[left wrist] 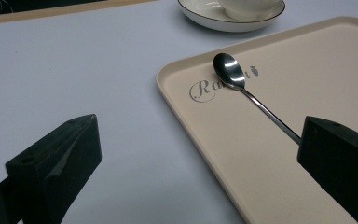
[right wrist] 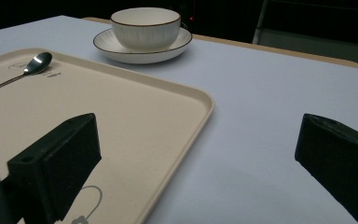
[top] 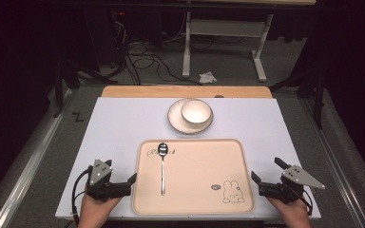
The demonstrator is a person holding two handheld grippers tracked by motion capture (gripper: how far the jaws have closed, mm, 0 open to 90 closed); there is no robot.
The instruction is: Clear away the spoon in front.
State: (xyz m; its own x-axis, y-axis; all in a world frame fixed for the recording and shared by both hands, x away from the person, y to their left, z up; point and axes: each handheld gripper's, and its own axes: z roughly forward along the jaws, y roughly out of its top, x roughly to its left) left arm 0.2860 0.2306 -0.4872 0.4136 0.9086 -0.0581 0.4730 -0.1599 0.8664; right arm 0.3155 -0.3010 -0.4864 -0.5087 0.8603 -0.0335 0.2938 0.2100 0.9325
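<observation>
A dim room was seen behind the table (top: 123,123), with a grey carpeted floor (top: 228,61), loose cables (top: 145,61), a crumpled white scrap (top: 207,76) and the white legs of another desk (top: 186,47). The table was covered by a pale lilac sheet, with a wooden edge left bare at the far side.

A beige tray (top: 195,199) was laid at the near middle of the table. Grey script beginning "Ra" was printed at its far left corner, the rest partly hidden by the spoon bowl; no more could be read. A small carrot mark was set beside the script, and a rabbit drawing (top: 233,191) with a small round badge was printed at the near right corner.

A metal spoon (top: 162,171) was lying on the left part of the tray, bowl toward the far side and over the script, handle pointing to the person. A white bowl (top: 196,111) with a dark rim was standing on a saucer (top: 177,124) beyond the tray.

The left gripper (top: 121,176) was held just beside the tray's left edge, fingers (left wrist: 60,163) released wide, nothing between them, aimed toward the spoon. The right gripper (top: 266,170) was held at the tray's right edge, fingers (right wrist: 60,158) likewise spread and nothing grasped. Both hands were kept low at the near table edge.
</observation>
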